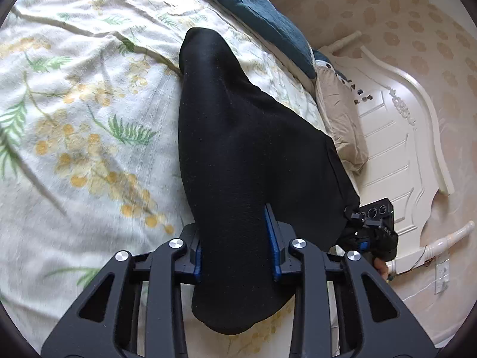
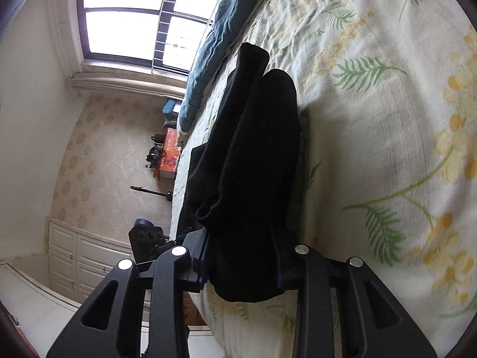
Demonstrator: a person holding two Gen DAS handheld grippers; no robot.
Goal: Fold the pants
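Observation:
Black pants are held up over a floral bedspread. My left gripper is shut on a thick bunch of the black cloth, which hangs out below its blue pads. My right gripper is shut on another bunch of the pants; the legs stretch away from it along the bedspread. The right gripper also shows in the left wrist view at the pants' far edge. The left gripper shows in the right wrist view, beside the bed edge.
A dark blue quilt lies along the far side of the bed. A beige pillow and white headboard stand at the right. A window, an orange box and white cabinets are in the right wrist view.

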